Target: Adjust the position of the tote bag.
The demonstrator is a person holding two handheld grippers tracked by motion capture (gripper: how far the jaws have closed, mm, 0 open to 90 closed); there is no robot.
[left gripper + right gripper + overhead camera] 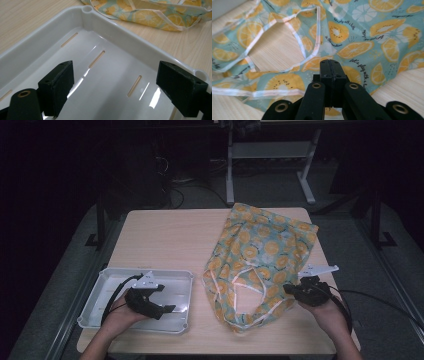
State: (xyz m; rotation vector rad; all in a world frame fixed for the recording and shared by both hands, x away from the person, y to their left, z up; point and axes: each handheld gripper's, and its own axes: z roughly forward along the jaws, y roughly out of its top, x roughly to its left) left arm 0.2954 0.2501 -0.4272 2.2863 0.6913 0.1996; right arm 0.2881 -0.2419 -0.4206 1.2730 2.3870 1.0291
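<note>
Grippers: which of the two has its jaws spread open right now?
The left gripper, over the white plastic tray, has a wide gap between its jaws. The right gripper's are pressed together.

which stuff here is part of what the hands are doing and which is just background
In use:
- fruit-print cloth bag, with the right claw shut at its edge
- white tray, with the left claw open over it

Just there:
- wooden table under both
- desk frame on the floor beyond the table
</note>
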